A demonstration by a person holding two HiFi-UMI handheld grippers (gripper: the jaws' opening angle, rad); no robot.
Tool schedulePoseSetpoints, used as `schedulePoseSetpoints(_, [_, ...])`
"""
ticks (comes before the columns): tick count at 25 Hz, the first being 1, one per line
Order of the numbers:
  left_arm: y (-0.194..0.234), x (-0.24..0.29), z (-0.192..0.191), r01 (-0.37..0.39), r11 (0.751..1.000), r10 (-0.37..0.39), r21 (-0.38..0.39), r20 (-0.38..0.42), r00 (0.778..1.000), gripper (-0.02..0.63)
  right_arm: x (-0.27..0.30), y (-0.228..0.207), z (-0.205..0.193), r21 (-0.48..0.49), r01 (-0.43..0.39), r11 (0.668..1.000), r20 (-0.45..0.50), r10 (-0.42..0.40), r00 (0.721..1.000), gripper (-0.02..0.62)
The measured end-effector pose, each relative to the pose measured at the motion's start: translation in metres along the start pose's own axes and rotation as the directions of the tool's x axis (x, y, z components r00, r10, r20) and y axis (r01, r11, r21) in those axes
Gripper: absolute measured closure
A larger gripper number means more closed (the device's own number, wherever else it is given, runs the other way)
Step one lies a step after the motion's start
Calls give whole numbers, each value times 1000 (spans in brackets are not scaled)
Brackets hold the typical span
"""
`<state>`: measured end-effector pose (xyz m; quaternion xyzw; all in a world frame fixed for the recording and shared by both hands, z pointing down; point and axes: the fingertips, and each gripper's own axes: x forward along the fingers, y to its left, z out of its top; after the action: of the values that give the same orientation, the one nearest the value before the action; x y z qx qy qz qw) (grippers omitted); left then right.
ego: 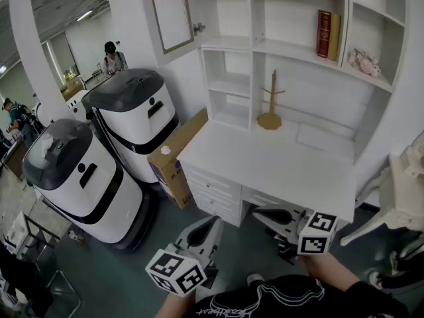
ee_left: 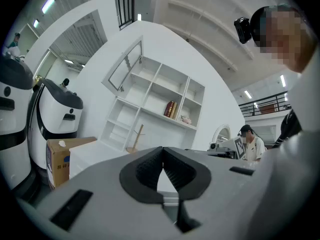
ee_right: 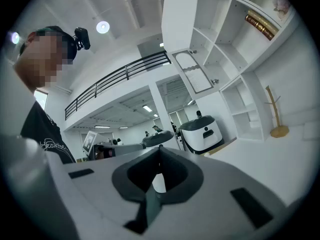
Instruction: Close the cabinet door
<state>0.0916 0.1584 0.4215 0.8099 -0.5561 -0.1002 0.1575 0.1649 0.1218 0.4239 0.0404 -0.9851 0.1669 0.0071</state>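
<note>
The cabinet door (ego: pixel 171 15), white with a glass pane and a small knob, stands swung open at the top left of the white desk hutch (ego: pixel 228 43). It also shows in the left gripper view as an open door (ee_left: pixel 126 66) and in the right gripper view as an open door (ee_right: pixel 192 71). My left gripper (ego: pixel 213 224) is held low in front of the desk, shut with nothing in it. My right gripper (ego: pixel 263 212) hovers beside it near the desk's front edge, also shut and empty. Both are far below the door.
The white desk (ego: pixel 265 164) has drawers in front. A wooden peg stand (ego: pixel 270 105), red books (ego: pixel 324 33) and a pink toy (ego: pixel 366 62) sit on the shelves. Two white machines (ego: pixel 136 121) and a cardboard box (ego: pixel 175 158) stand left. A white chair (ego: pixel 404 191) stands right.
</note>
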Motion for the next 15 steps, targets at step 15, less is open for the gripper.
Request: schedulePoseSetpoints(15, [-2,-47,19,10,999,-11,44,22,1000,601,21,43,0,-9,-17,1000,32,17,999,589])
